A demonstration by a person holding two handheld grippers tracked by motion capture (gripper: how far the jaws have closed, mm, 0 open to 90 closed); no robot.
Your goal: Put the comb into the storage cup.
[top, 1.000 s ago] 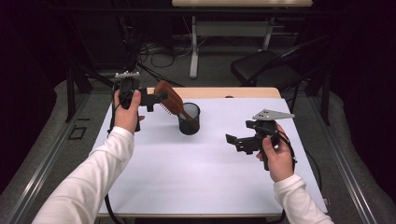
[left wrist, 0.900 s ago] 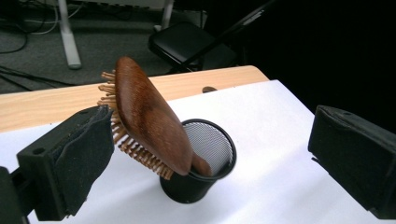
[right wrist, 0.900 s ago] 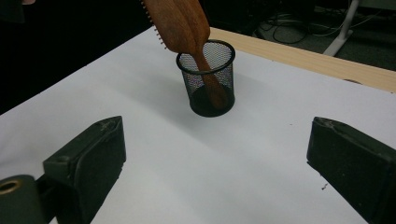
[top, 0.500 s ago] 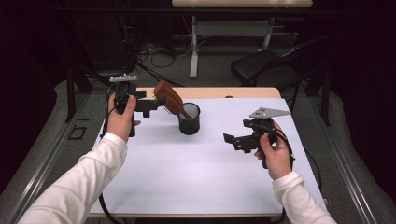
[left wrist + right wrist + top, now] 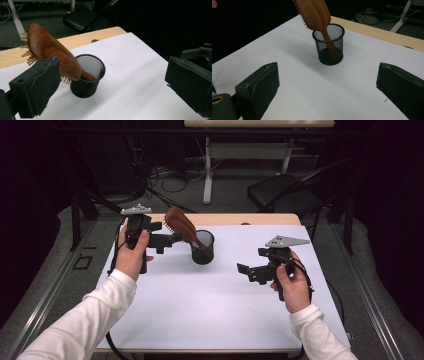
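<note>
I have the left gripper (image 5: 176,238) raised over the far left part of the tabletop (image 5: 200,310), which is covered with a white sheet and shows a strip of pale wood along its far edge. Its jaws stand wide apart and hold nothing; in the left gripper view the near jaw pad sits just in front of the brown wooden paddle hairbrush (image 5: 52,52), and I cannot tell whether the pad touches it. The brush stands handle-down in the small black wire-mesh cup (image 5: 202,248), with its broad head leaning out over the rim toward my left gripper and its bristles pointing down and away on the far side. The cup stands upright on the white sheet, near the far edge and a little left of centre. In the right gripper view I see the brush handle reach down to the bottom of the mesh cup (image 5: 329,45) while the head tilts up and to the left.

My right gripper (image 5: 243,271) hovers over the right half of the tabletop, well apart from the cup, pointing toward it. Its jaws are spread wide and empty, framing the cup from a distance. Beyond the tabletop I make out a dark folding chair (image 5: 282,195) on the floor.
</note>
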